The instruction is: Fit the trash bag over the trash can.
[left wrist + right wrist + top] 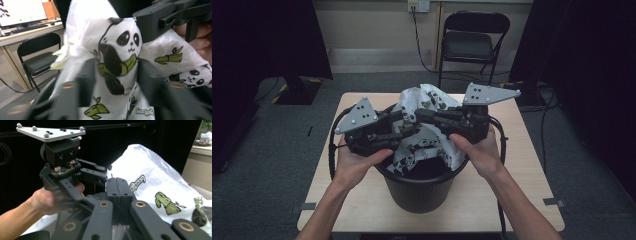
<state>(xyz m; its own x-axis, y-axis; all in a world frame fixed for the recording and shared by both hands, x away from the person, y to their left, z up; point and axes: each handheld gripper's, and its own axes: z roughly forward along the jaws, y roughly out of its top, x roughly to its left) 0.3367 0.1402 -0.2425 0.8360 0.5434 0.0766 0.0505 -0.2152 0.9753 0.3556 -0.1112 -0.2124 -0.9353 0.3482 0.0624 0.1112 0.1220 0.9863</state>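
A black bin stands on the table, and a white plastic bag printed with pandas rises out of it. My left gripper comes in from the left over the rim. It is shut on a bunched fold of the bag, which bulges between its two jaws. From the right, my right gripper meets the bag higher up. Its pads are pressed together, and the bag's film runs off on both sides of them. Both hands hold the grippers close above the bin.
The bin sits near the front edge of a small wooden table. Cables trail from both grippers around the bin. A black folding chair stands behind the table, and dark curtains hang at both sides.
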